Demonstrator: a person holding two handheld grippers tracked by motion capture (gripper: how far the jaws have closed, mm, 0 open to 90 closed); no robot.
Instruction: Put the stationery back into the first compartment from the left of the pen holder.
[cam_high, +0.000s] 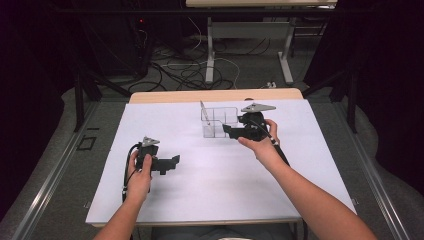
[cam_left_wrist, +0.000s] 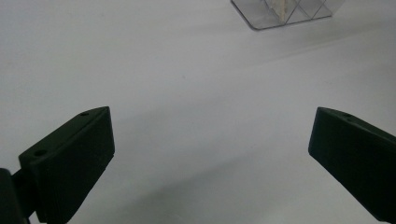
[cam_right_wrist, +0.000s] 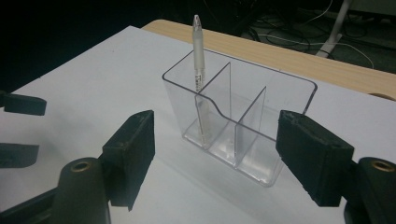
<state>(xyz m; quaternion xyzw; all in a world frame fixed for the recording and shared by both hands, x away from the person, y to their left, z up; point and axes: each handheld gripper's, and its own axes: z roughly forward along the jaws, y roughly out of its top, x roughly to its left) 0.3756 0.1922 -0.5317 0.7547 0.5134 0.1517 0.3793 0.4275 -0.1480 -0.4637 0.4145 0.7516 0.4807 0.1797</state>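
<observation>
high view: our right gripper (cam_high: 229, 131) sits just beside the clear pen holder (cam_high: 220, 122), pen (cam_high: 204, 113) standing inside, placing looks done | left gripper view: our left gripper (cam_left_wrist: 210, 154) hangs wide and empty over the white table (cam_left_wrist: 140, 70) | right gripper view: jaws wide, gripping nothing; we judge only pulling away remains.

One clear plastic three-compartment organiser (cam_high: 220, 121) is sitting on the white surface (cam_high: 210, 185) toward twelve o'clock. One white pen (cam_right_wrist: 199, 70) is standing in its end compartment. Two black handheld tongs are showing: the left tongs (cam_high: 175, 161) at eight o'clock and the right tongs (cam_high: 227, 131) at one o'clock.
</observation>
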